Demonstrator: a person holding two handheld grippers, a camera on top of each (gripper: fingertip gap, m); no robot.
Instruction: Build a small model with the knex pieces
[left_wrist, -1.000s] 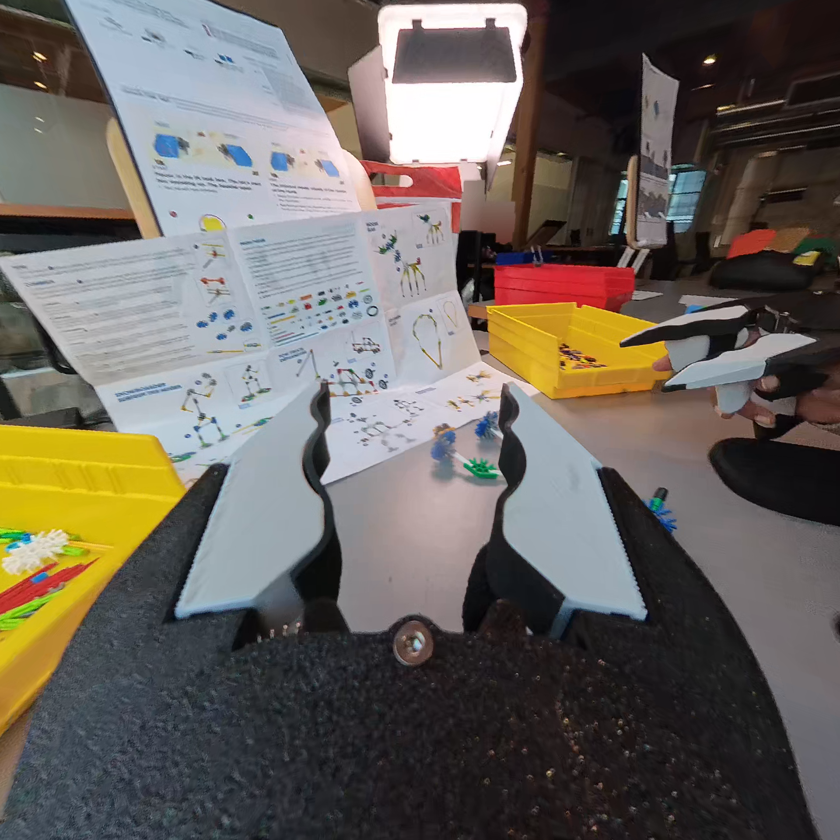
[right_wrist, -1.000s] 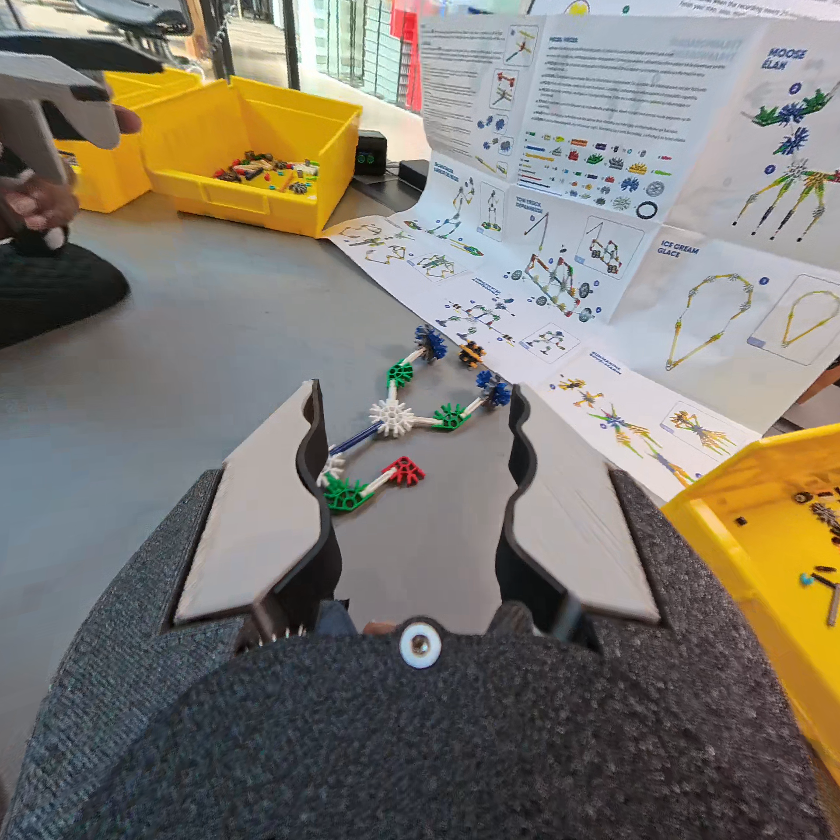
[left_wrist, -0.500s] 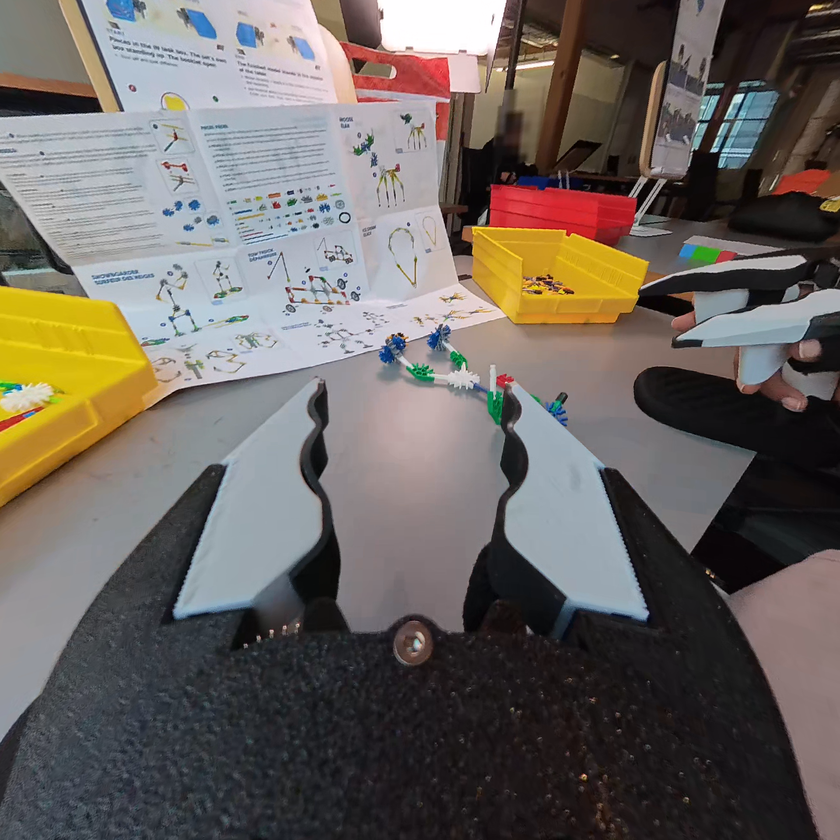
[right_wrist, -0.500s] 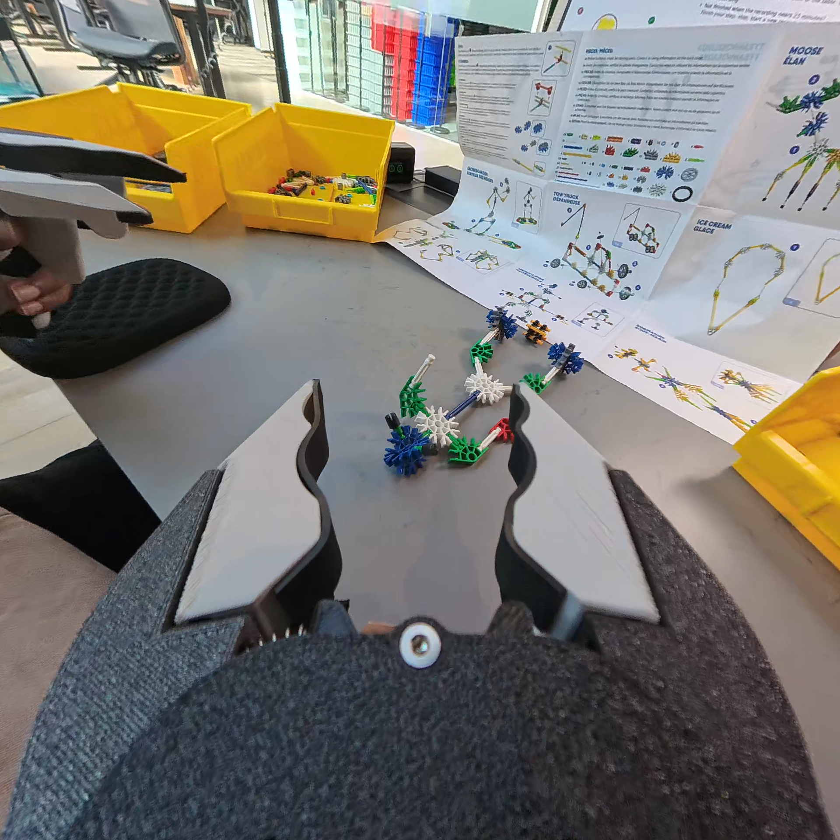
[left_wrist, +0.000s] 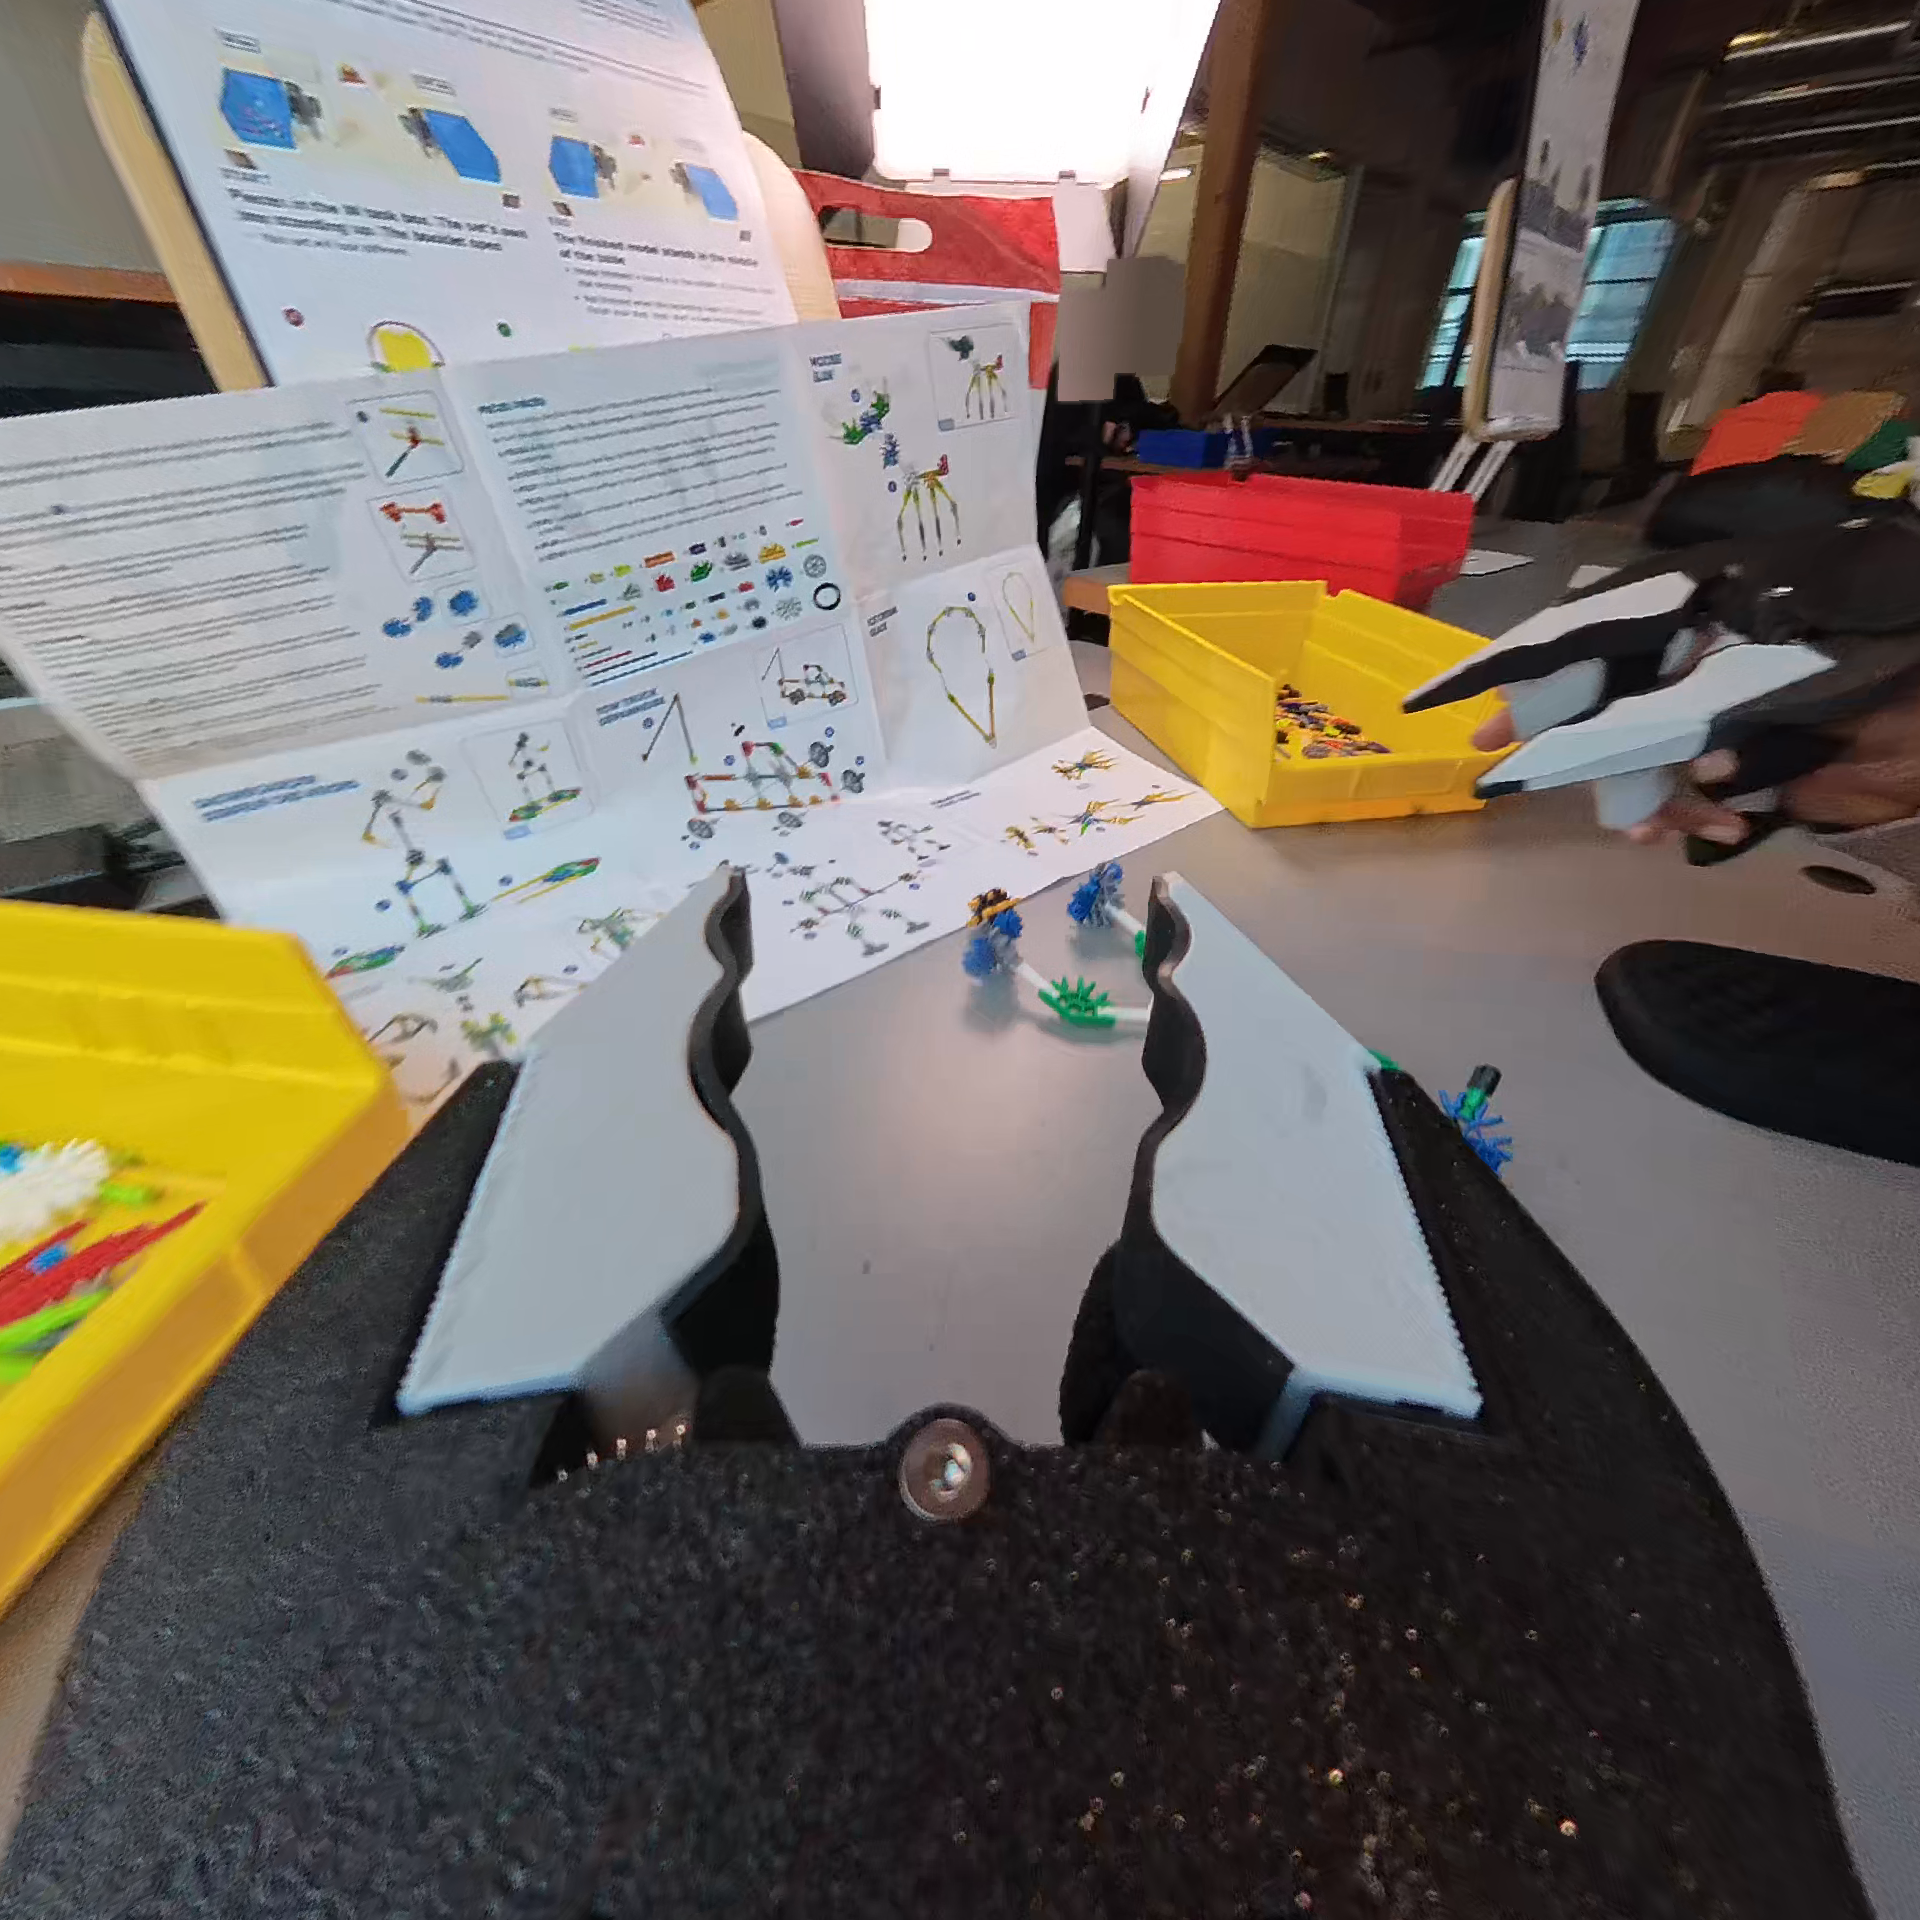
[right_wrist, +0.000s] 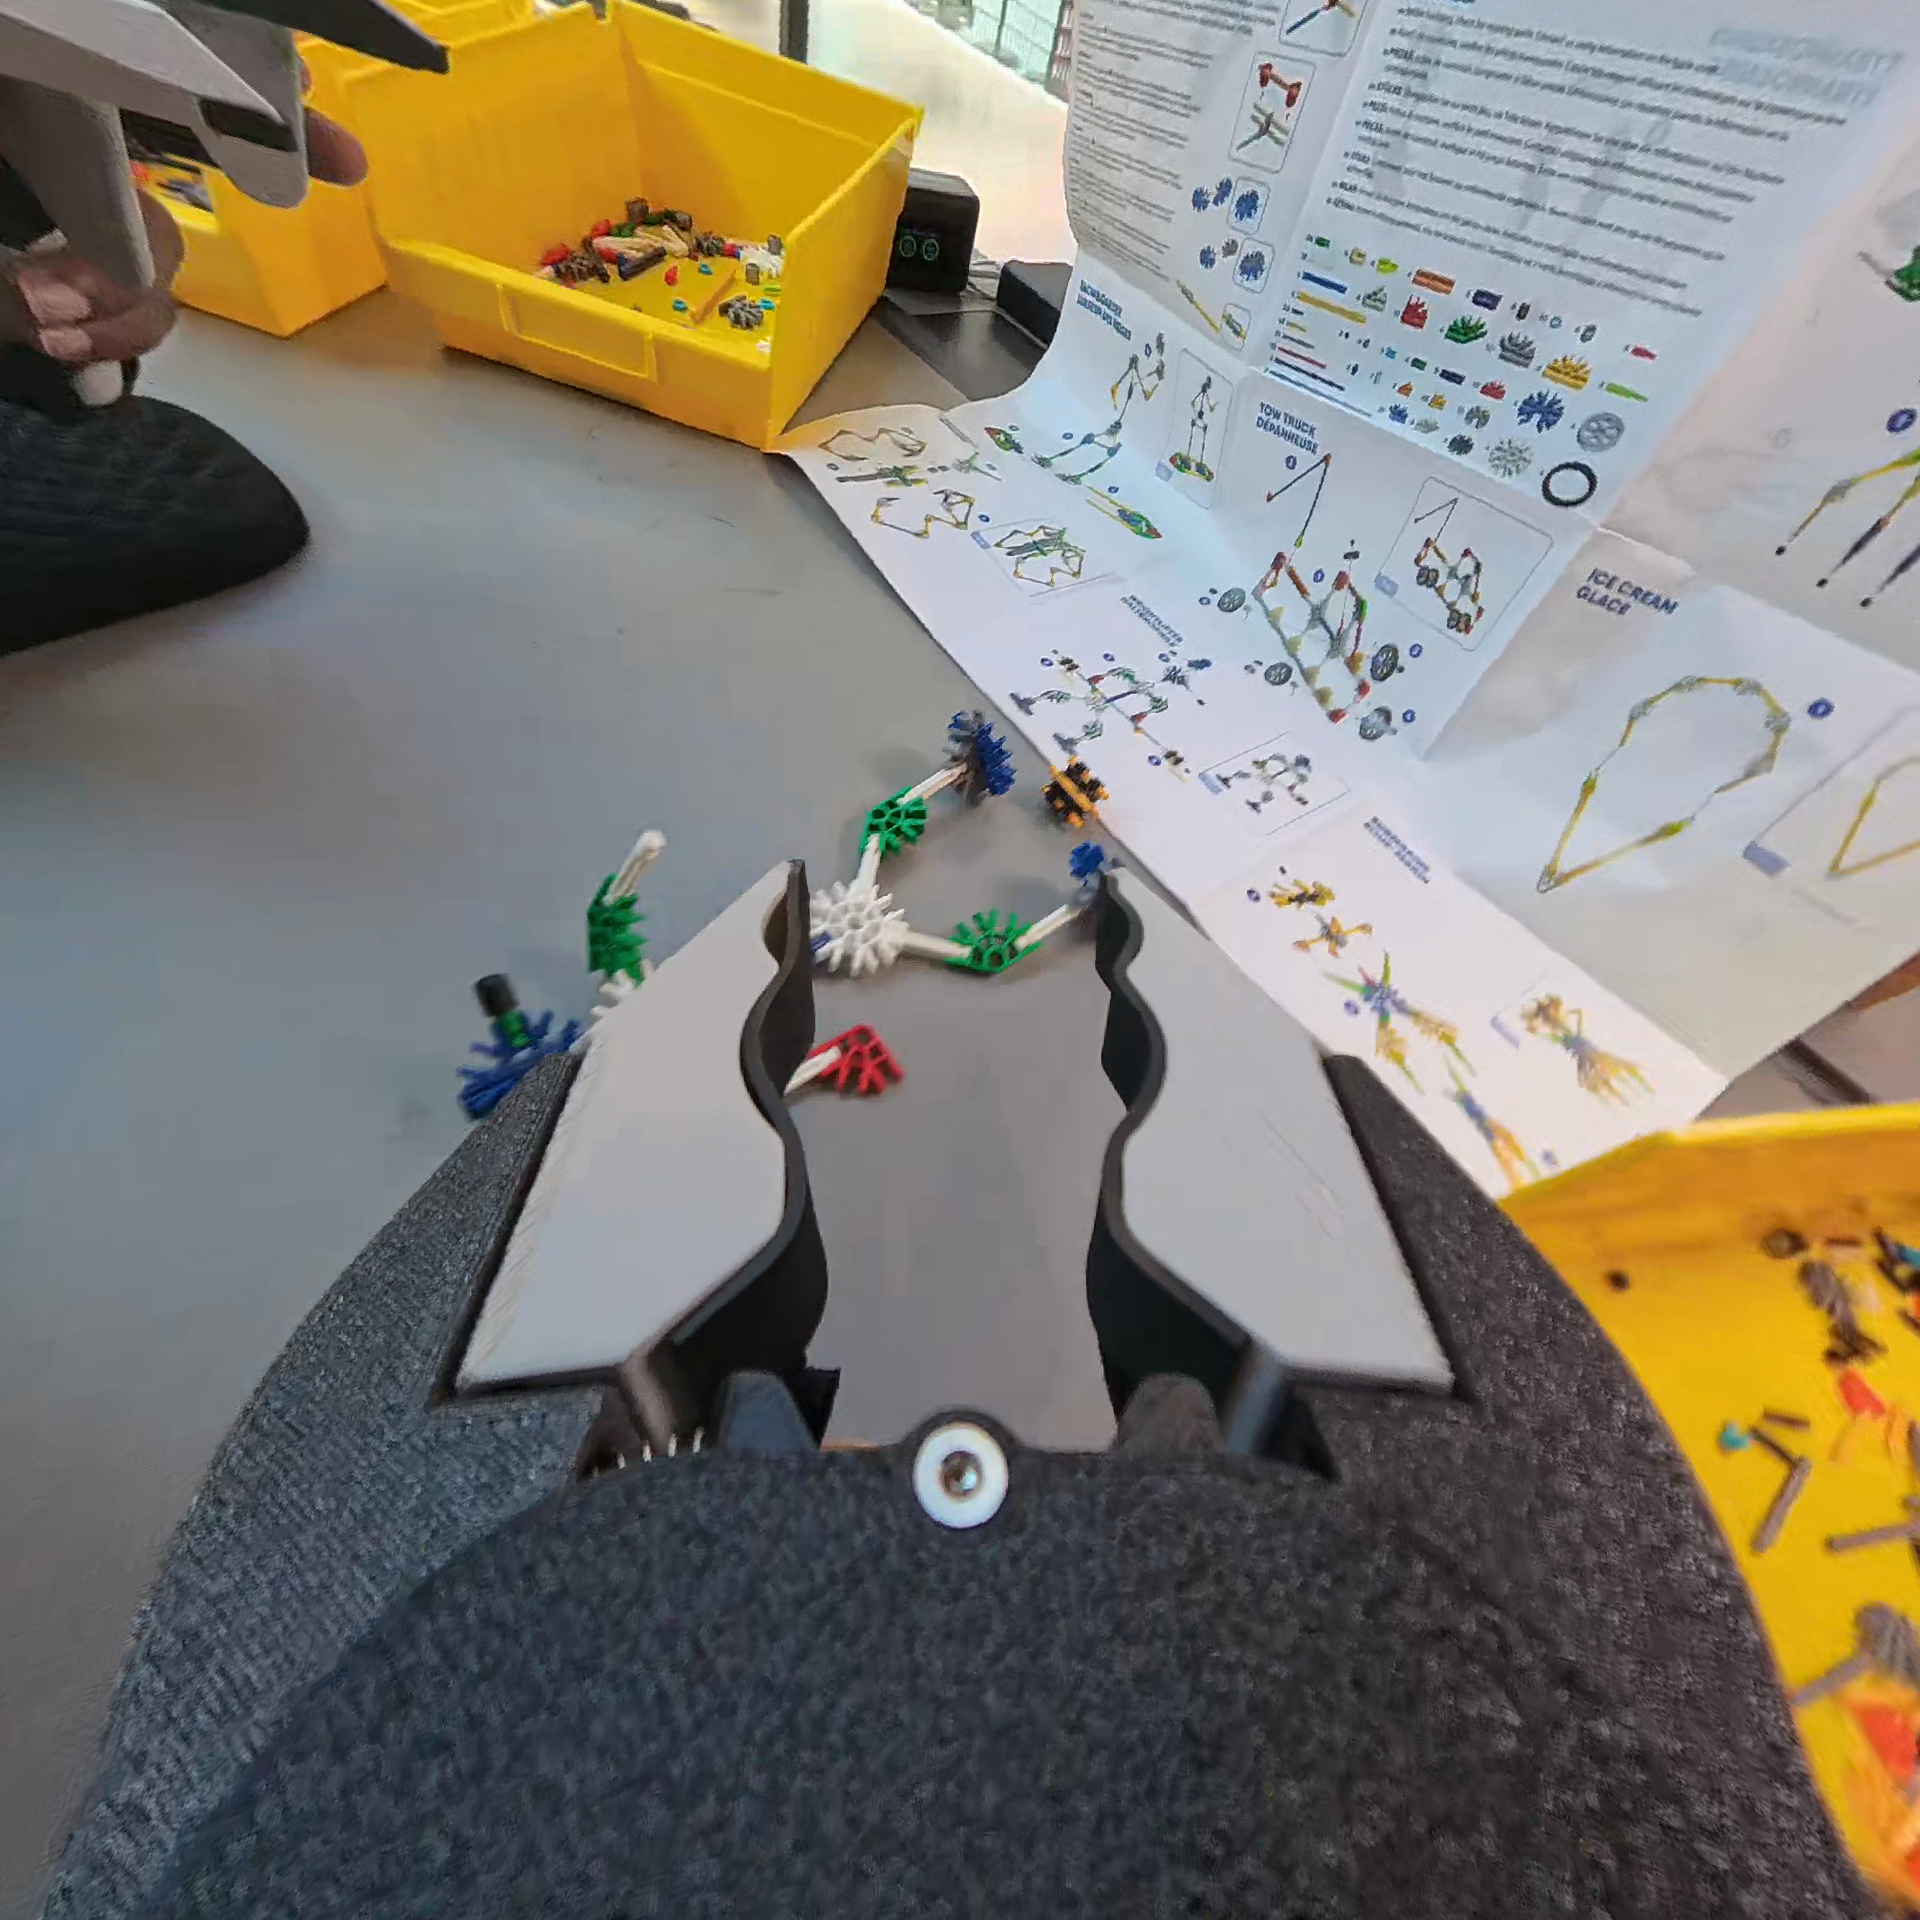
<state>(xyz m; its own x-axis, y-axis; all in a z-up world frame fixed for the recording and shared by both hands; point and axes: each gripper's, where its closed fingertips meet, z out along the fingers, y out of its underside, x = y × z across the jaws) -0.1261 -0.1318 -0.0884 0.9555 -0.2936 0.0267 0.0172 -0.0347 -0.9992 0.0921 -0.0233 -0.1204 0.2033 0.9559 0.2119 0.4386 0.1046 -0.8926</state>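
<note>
Both my left tool (left_wrist: 943, 935) and right tool (right_wrist: 951, 904) stand wide apart and empty above the table (right_wrist: 416, 675), where the rod-and-connector assembly (right_wrist: 914, 894) lies partly built beside the instruction sheet (right_wrist: 1351, 623).

A folded instruction sheet (right_wrist: 1455, 436) stands at the counter's back edge, printed with headings, fine text and numbered diagrams; a poster (left_wrist: 457, 177) behind it bears captions.

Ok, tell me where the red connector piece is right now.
In the right wrist view, the red connector lies on the grey table, just inside the right gripper's open jaws by its left finger, nearer than the white connector.
</note>
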